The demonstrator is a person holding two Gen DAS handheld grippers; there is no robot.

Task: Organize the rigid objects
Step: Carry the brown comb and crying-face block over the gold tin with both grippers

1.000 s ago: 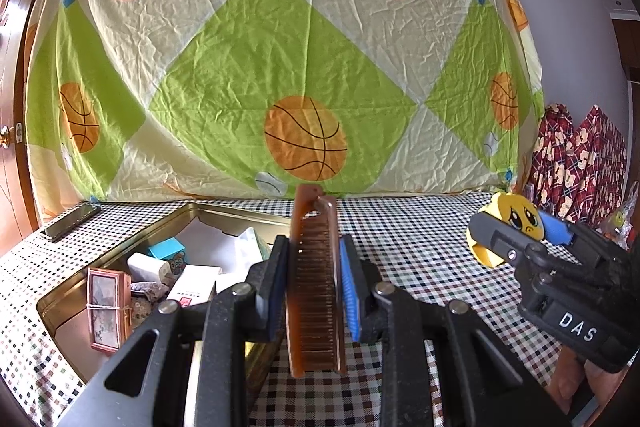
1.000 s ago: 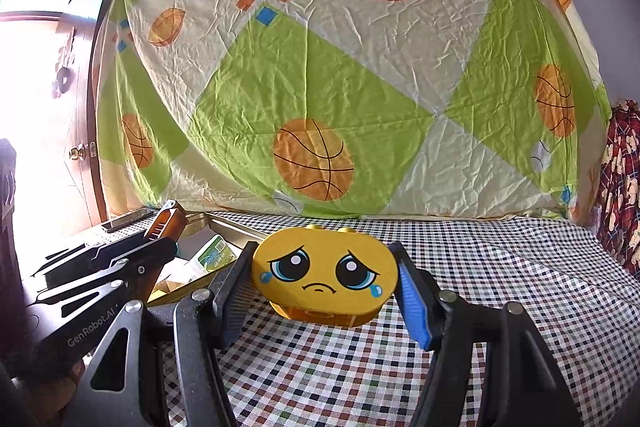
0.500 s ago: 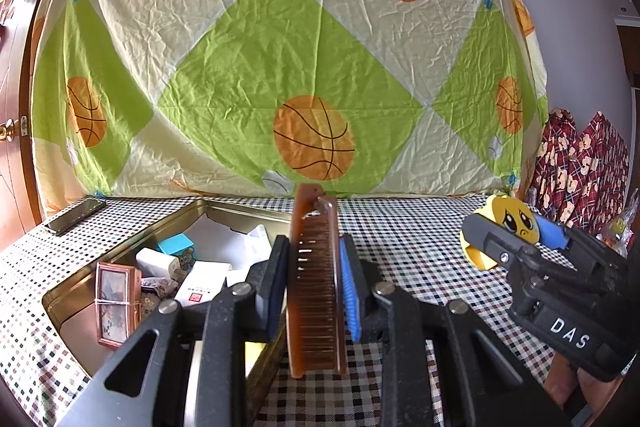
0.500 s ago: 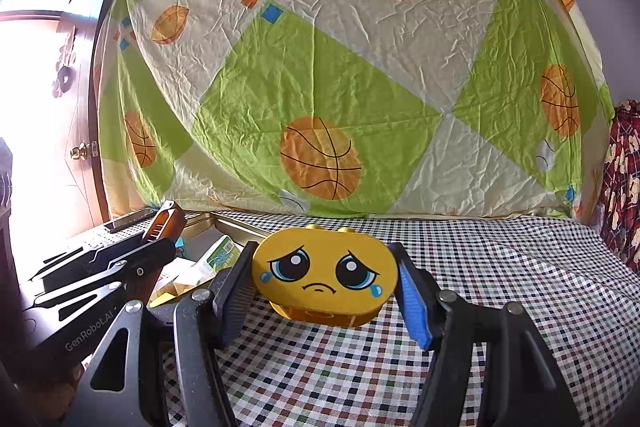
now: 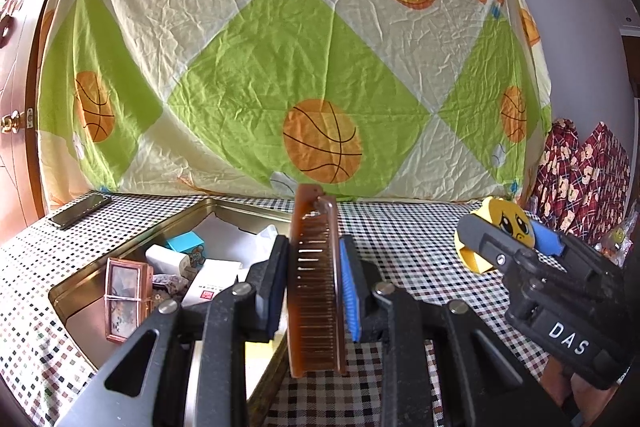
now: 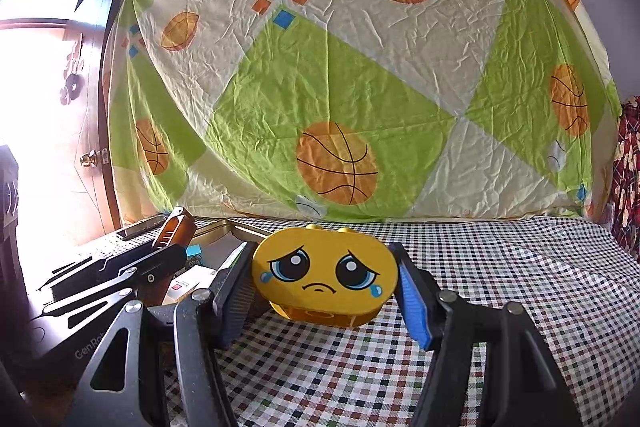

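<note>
Nothing has moved: over the checked tablecloth (image 6: pixel 500 307), left tongs (image 5: pixel 314 287) grip the comb (image 5: pixel 314 291), right tongs (image 6: pixel 324 291) the yellow box (image 6: pixel 324 271).

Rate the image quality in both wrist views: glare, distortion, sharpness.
Left wrist: even light, sharp comb, fisheye bends the sheet's edges, dark corners. Right wrist: doorway at left blown out white, yellow box crisp, same barrel distortion.

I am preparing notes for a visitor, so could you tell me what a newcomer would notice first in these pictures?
Probably the yellow box with a crying cartoon face, clamped in the right gripper over the checked tablecloth. Next, the brown comb standing on edge in the shut left gripper, beside a gold metal tray of small boxes. Behind everything hangs a green and cream basketball-print sheet.
</note>
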